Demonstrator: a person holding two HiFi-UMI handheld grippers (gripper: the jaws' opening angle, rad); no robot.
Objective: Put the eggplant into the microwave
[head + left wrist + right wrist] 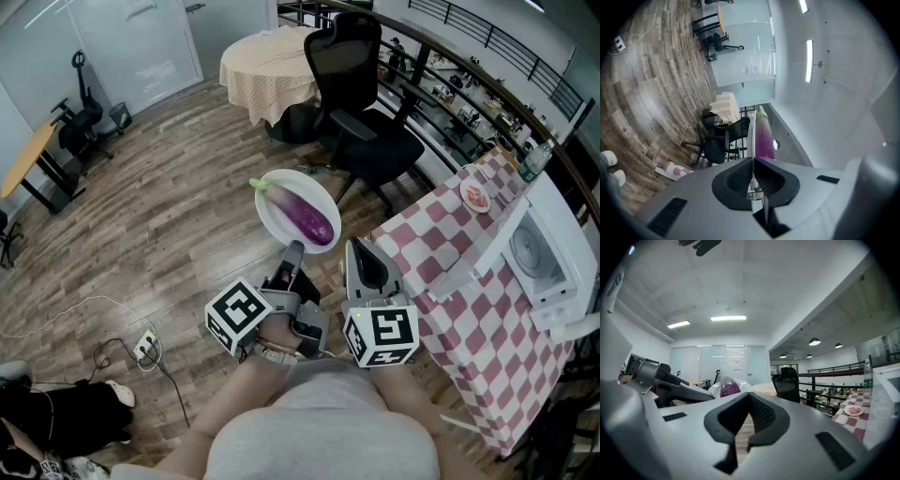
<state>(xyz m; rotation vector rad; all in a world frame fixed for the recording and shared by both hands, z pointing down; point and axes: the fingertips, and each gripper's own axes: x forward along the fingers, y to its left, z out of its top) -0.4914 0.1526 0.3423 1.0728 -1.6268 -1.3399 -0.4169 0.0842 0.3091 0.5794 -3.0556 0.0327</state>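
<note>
On the left, the floor (141, 216) is brown wood, and a white power strip (145, 348) lies on it. The left gripper (294, 249) points level. Its jaws are clenched on the near rim of a white plate (272, 221), and the plate is up in the air over the floor. The purple eggplant (307, 216) lies on that plate, with its green end pointing away to the left. In the left gripper view the plate shows edge on, right between the pads.

Behind the plate stands a black chair (361, 103).

Just to the right of the left gripper is the right gripper (364, 251). Its jaws are closed tip to tip with nothing in them.

Farther right is a table (469, 319) with a red and white checked cloth. A white microwave (548, 244) sits on it with its door (478, 258) swung open. The eggplant is well apart from the microwave. A small plate of food (476, 197) is on the far end of the table.
</note>
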